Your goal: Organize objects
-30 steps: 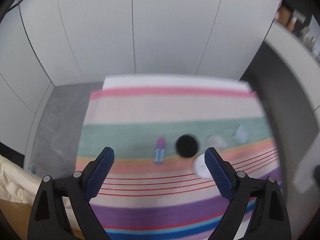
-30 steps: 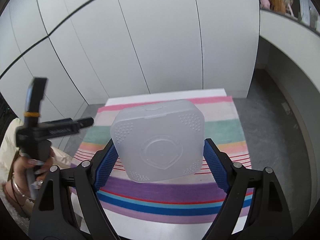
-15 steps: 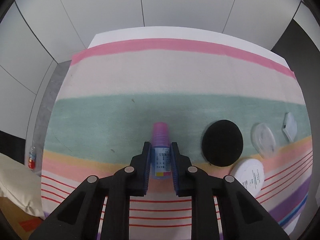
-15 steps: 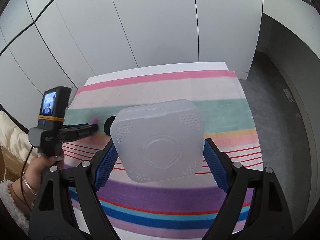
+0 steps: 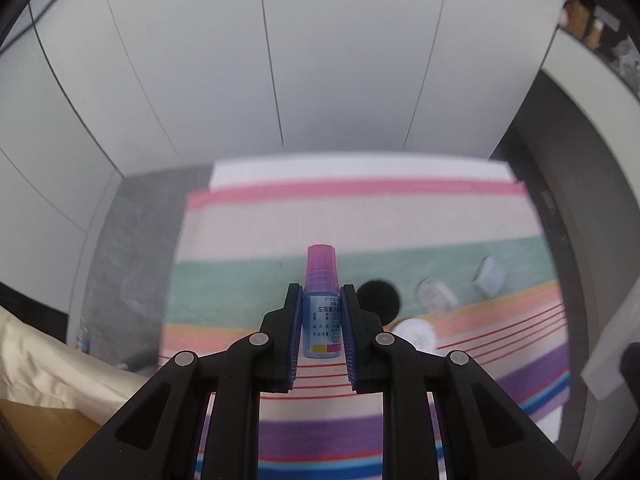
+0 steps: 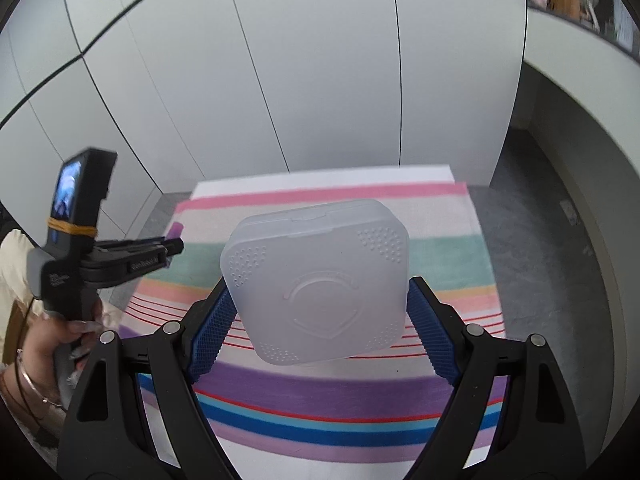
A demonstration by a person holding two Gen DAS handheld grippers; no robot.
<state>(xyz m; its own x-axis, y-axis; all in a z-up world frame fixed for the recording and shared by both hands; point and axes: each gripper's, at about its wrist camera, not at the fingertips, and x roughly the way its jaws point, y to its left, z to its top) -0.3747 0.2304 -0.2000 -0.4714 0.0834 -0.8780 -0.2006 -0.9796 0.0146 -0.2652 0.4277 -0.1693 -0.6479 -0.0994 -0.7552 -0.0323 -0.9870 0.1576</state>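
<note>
So the biggest thing here is the striped cloth [image 5: 360, 216] spread over the counter, pink stripe at the far edge, then cream, green, thin red lines, purple and blue toward the near edge.

Next up, the frosted plastic case [image 6: 316, 284], a rounded square with dotted corners and a shield shape embossed on the lid. It's held up above the striped cloth, clamped from both sides by the right gripper [image 6: 316, 316], blue pads pressed on its left and right edges.

The left gripper [image 5: 320, 320] has its fingers closed tight on a small eye-drop bottle [image 5: 321, 308] with a pink cap and blue printed label. The bottle stands upright in the grip, lifted off the striped cloth, cap poking out past the fingertips. From the right wrist view you can see that gripper [image 6: 170, 246] out to the left of the case, pink cap just showing.

Still lying on the striped cloth, right of the bottle: a black round pad [image 5: 378, 300], a white round lid [image 5: 414, 334] nearest the red lines, a clear oval piece [image 5: 436, 292], and a small clear packet [image 5: 490, 276]. Those are blurry, so I can't get more specific.
</note>
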